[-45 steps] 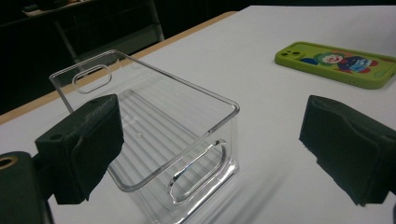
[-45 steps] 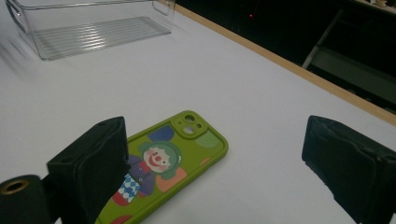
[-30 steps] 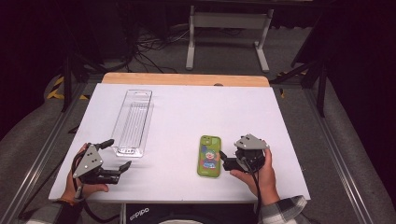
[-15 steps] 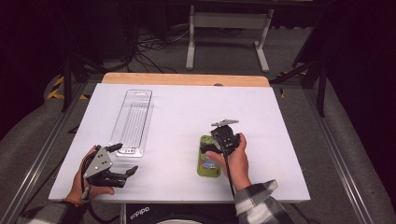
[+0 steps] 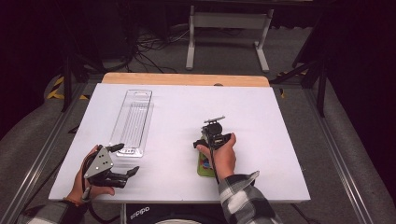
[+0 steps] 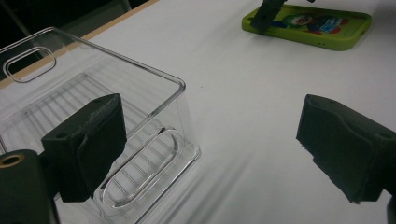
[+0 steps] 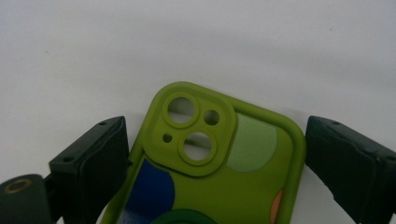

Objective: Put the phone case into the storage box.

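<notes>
A: Jaws on the right gripper (image 7: 212,163) — how do they stand?

B: Spread wide, one black jaw on each side of a green phone case (image 7: 210,177). The case lies flat on the white table (image 5: 261,116) between them, camera cutouts pointing away from the gripper. Neither jaw is pressing it; the left-hand one sits just beside its edge.

A: And from above?

B: The high view shows the right gripper (image 5: 211,135) over the case (image 5: 203,169), near the table's front edge.

A: The left gripper (image 6: 210,154)?

B: Also spread, holding nothing. One jaw sits over the near end of a clear plastic tray (image 6: 140,107); the case lies well apart.
</notes>
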A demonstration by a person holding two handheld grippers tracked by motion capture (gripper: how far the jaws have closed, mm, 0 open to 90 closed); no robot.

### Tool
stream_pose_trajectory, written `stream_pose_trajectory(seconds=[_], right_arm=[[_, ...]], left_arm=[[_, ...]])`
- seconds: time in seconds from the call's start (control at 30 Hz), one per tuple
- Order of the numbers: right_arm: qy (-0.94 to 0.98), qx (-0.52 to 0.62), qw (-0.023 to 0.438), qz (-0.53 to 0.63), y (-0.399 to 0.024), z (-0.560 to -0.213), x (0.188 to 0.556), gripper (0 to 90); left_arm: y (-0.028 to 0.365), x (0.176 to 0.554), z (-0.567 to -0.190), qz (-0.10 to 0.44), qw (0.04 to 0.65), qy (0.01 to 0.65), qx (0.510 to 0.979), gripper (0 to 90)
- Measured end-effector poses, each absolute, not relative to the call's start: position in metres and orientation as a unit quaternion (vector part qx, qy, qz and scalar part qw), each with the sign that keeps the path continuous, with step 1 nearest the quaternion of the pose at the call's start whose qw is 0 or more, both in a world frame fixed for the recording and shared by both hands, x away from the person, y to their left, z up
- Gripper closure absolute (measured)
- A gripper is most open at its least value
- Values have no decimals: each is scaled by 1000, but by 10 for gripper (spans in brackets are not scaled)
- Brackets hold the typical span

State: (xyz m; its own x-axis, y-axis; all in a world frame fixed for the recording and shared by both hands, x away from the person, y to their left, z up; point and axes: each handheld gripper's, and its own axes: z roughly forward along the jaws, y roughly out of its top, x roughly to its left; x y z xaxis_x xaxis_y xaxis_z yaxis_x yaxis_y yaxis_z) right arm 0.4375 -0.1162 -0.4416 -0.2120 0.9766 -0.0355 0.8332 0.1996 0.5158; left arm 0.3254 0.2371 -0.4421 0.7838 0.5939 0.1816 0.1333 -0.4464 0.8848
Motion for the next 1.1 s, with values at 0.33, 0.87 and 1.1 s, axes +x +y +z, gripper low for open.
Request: stream_pose_trajectory(seconds=[0.33, 0.87, 1.1], right_arm=[[731, 621, 197, 204, -112, -446, 434, 117], [715, 625, 214, 230, -111, -445, 429, 138], [711, 606, 236, 267, -113, -433, 422, 143]], left_arm=[[234, 324, -443, 235, 475, 218, 819, 96], [235, 326, -444, 230, 475, 224, 819, 96], [237, 328, -443, 232, 477, 233, 815, 94]])
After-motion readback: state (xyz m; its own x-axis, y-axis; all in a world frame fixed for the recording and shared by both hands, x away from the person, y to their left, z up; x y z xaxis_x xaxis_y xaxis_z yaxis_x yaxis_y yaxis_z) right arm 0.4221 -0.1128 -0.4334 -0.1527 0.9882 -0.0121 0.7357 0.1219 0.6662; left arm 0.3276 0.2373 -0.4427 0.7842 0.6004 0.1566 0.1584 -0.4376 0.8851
